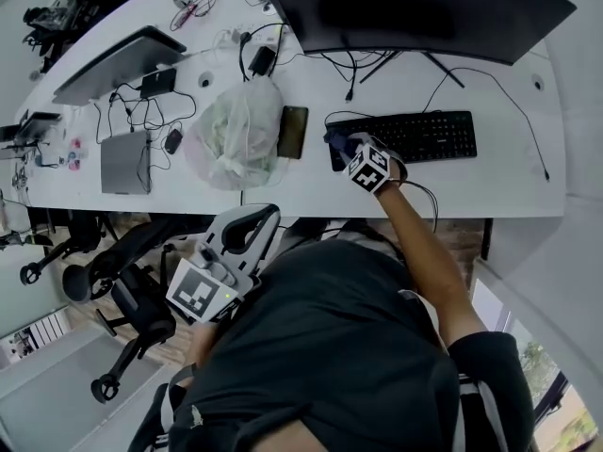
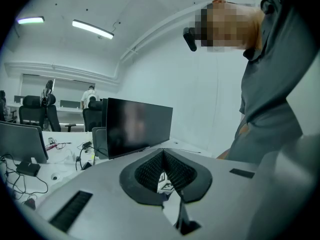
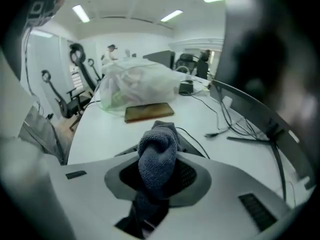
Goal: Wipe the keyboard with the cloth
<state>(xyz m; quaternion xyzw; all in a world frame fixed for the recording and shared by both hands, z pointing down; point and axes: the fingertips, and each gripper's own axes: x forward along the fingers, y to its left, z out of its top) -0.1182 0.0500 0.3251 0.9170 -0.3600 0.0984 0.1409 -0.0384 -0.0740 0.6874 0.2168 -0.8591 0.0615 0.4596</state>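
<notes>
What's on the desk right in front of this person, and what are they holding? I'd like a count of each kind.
Monitor: 1
Keyboard: 1
Phone: 1
Plastic bag: 1
Cloth: 1
Grippers: 2, the left gripper and the right gripper, which holds the cloth
Total: 7

This is an open-plan office: a long white tabletop (image 1: 311, 191) carries a wide black monitor (image 1: 415, 8), a black keyboard (image 1: 415, 137), a grey laptop (image 1: 118, 64) and tangled charger cables (image 1: 141, 111), with wheeled office chairs (image 1: 132, 295) just beside it. The left gripper view shows further desks with screens and chairs, a person (image 2: 90, 95) standing among them, and strip ceiling lights (image 2: 92, 29) overhead.
</notes>
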